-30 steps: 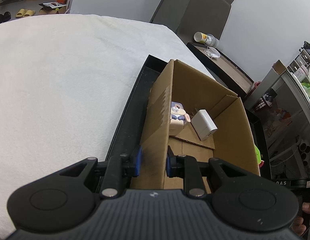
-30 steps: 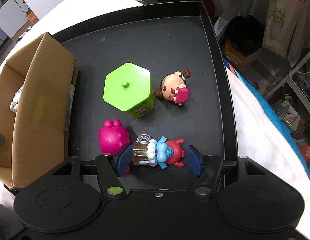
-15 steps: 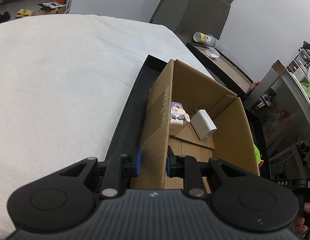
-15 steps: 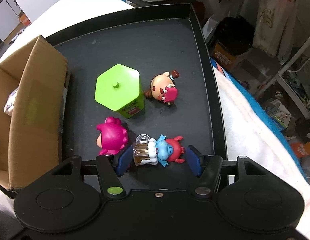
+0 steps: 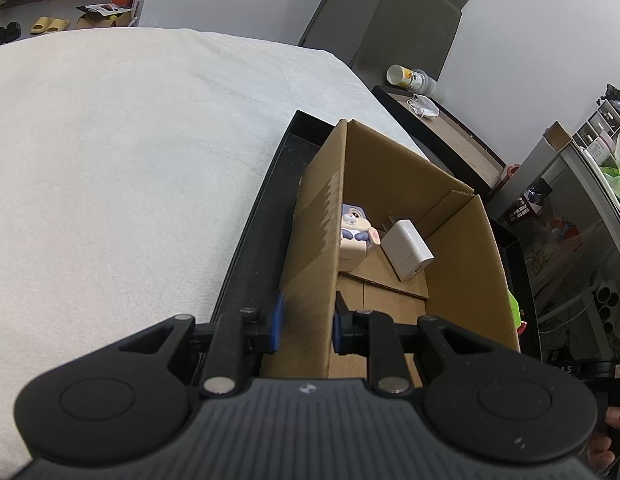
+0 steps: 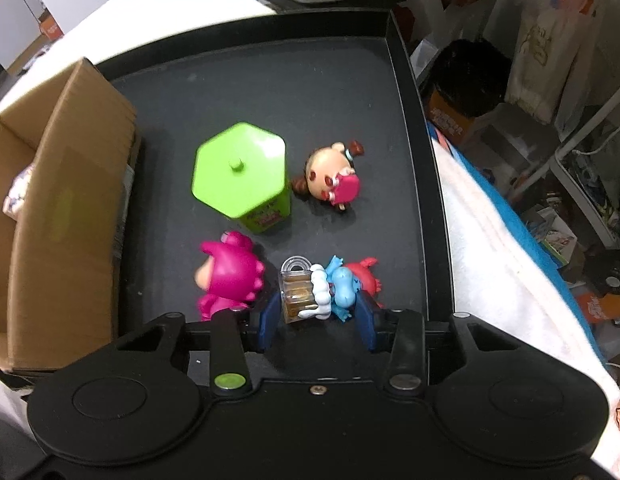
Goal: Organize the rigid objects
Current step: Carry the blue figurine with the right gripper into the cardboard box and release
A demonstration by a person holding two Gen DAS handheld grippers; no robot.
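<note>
My left gripper point(image 5: 306, 326) is shut on the near left wall of a cardboard box point(image 5: 321, 248) standing in a black tray point(image 5: 250, 248). Inside the box lie a rabbit figurine point(image 5: 351, 226) and a white charger block point(image 5: 407, 250). My right gripper point(image 6: 317, 318) has closed around a blue and red figurine holding a beer mug point(image 6: 325, 288), both pads at its sides. On the tray point(image 6: 310, 80) also sit a pink dinosaur figurine point(image 6: 230, 276), a green hexagonal tin point(image 6: 242, 176) and a brown-haired doll figurine point(image 6: 329, 180). The box point(image 6: 66, 220) shows at the left.
A white blanket point(image 5: 130, 160) covers the surface left of the tray and shows at the right point(image 6: 509, 280). A side table with a bottle point(image 5: 409, 78) stands beyond. Bags and clutter point(image 6: 549, 60) lie on the floor at the right.
My right gripper's fingers have closed in on the blue and red figurine and the view has shifted slightly. My left gripper keeps its hold on the box wall.
</note>
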